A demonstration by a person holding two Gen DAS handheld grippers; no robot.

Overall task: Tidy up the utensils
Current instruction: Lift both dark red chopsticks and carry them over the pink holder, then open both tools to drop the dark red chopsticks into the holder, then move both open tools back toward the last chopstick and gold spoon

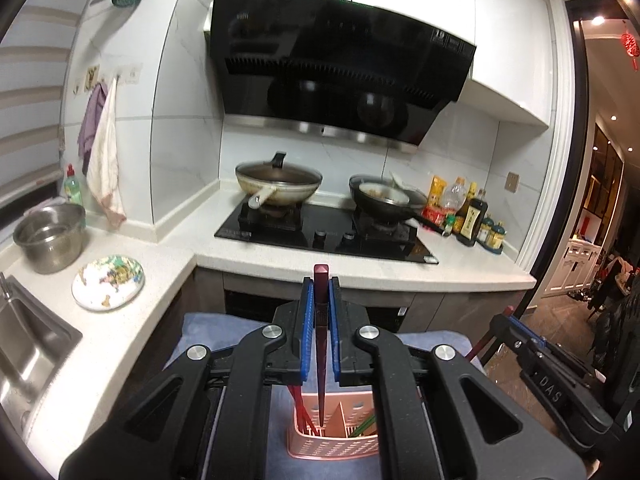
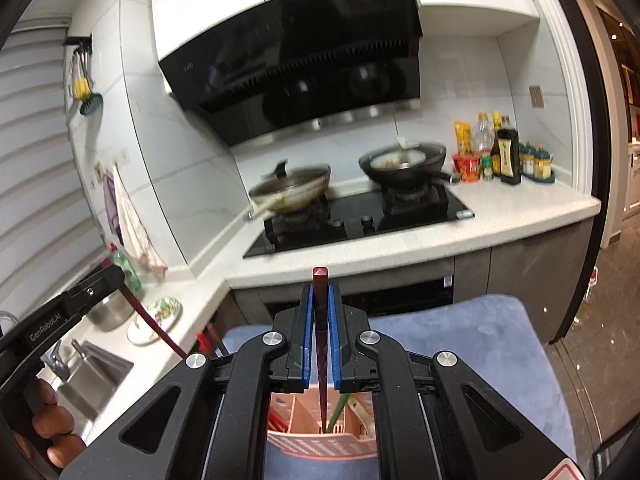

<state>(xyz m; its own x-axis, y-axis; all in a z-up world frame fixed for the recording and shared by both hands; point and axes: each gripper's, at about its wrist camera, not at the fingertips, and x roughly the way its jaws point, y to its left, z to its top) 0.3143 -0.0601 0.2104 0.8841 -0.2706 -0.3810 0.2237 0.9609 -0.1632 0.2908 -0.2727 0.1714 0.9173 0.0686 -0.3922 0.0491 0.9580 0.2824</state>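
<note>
L gripper (image 1: 321,304), black w/ ribbed blue pads, is clamped on a dark-red square-section chopstick (image 1: 321,344); R gripper (image 2: 320,304) pinches a matching chopstick (image 2: 321,344) the same way. Each stick's long axis is near upright, butt end up, tapered tip down over a pink perforated plastic utensil caddy (image 1: 336,446) on a blue fuzzy cushion (image 2: 460,344). Beyond: white stone counter (image 1: 360,264), black glass hob (image 1: 320,232), lidded wok (image 1: 278,186), steel pot (image 1: 50,238).

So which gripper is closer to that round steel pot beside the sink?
Left. The left gripper, gripping a dark red chopstick, has the steel pot ahead to its left; the right gripper, holding another, sits farther right, toward the doorway.
</note>
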